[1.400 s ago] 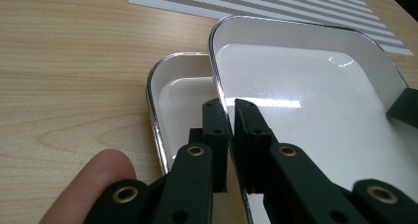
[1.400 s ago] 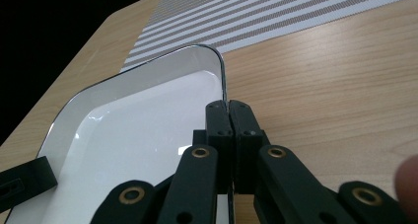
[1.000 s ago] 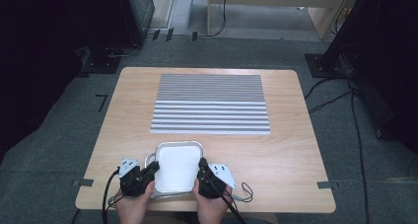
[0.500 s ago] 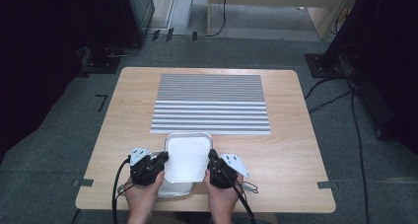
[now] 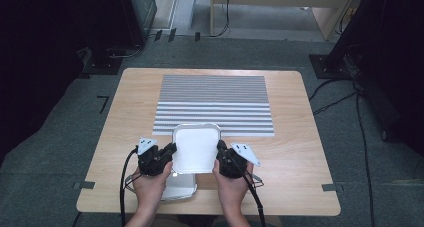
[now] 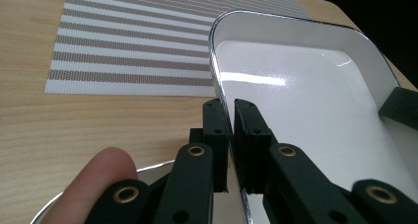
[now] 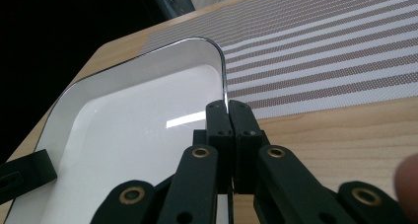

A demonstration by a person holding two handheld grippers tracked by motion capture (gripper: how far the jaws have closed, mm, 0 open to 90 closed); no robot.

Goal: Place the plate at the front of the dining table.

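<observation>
One striped mat point(image 5: 214, 104) on wooden table point(image 5: 300, 152)

Legible text, labels, brands, numbers, signs: none. White tray point(image 5: 196, 148), striped mat point(image 5: 215, 103) beyond it, wooden table point(image 5: 295, 152) beneath it: all unmarked, no lettering readable on any surface.

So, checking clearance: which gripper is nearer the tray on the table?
Left. The left gripper is over the lower tray; the right gripper is beyond its right edge. Both clamp the upper tray.

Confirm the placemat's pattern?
Placemat: grey-brown and white horizontal stripes of varying width, clearest in the high view.
</observation>
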